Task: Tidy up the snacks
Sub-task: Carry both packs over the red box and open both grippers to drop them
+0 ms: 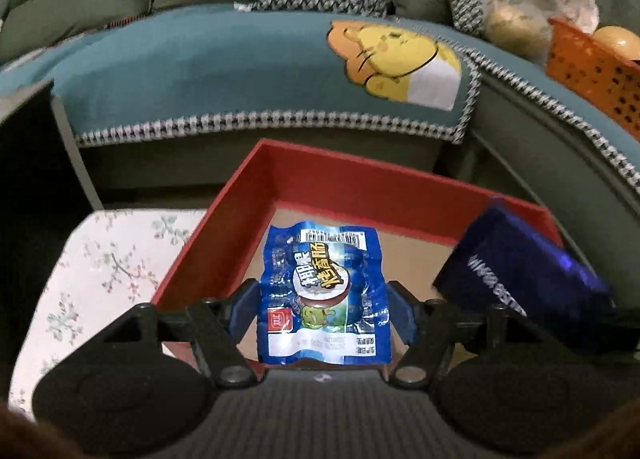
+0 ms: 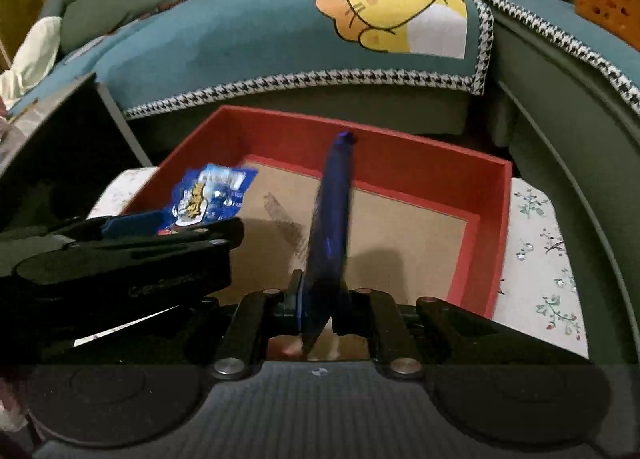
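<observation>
The left claw (image 1: 322, 309) is closed on a light-blue packet (image 1: 324, 295), its pads pressing the packet's two side edges, and holds it flat over the red box (image 1: 224, 227). The right claw (image 2: 320, 299) is closed nearly tight on a dark-blue pack (image 2: 330, 219), pinched at its lower end so it stands edge-on above the box floor. From the left wrist the pack (image 1: 520, 287) shows at 3 o'clock of the packet, near the box's right wall. From the right wrist the left claw (image 2: 160, 225) and its packet (image 2: 208, 195) sit at 9 to 10 o'clock of the pack, over the box's left side.

The box (image 2: 486, 243) rests on a floral-covered bench (image 2: 540, 259), with a sofa (image 2: 260, 39) at 12 o'clock beyond it. Its cardboard floor shows bare where visible; no snack appears to lie in it yet.

My judgement: the task is at an early stage. Both snacks have been brought over the box but neither is released. What remains is to set each down and let go, then fetch any others; none are visible on the bench here.
</observation>
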